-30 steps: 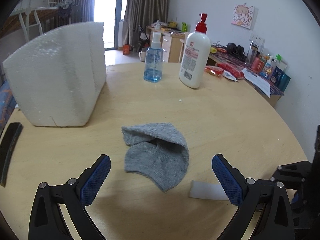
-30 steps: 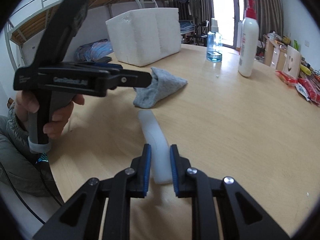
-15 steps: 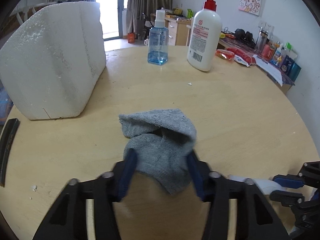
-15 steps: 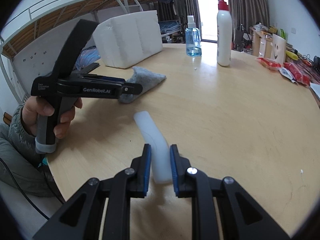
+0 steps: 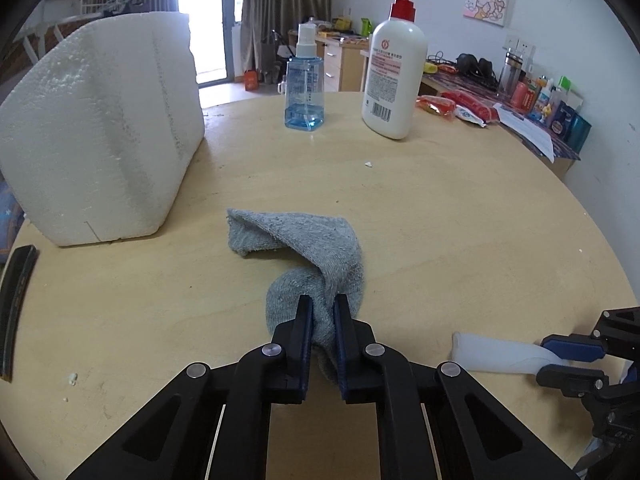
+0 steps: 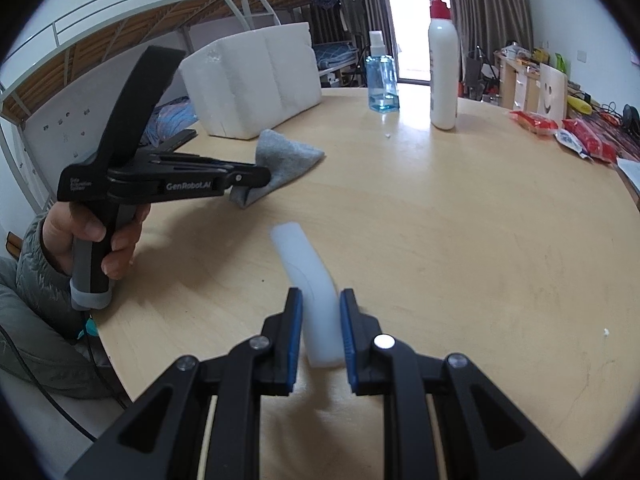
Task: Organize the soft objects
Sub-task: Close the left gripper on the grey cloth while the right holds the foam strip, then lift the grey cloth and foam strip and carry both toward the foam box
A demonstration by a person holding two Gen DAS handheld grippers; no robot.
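The left gripper (image 5: 320, 312) has just closed from wide open onto the grey sock (image 5: 316, 256) on the worktop (image 5: 460, 220); lifting can probably follow. The right gripper (image 6: 320, 322) clamps a white foam strip (image 6: 308, 276).

the near tip of the grey sock (image 5: 316, 256) is hidden between the left gripper (image 5: 323, 310) pads. the black strip (image 5: 16, 300) at the desk (image 5: 460, 220) edge is cut off left. small items on the far right shelf (image 5: 560, 108) are too small to tell.
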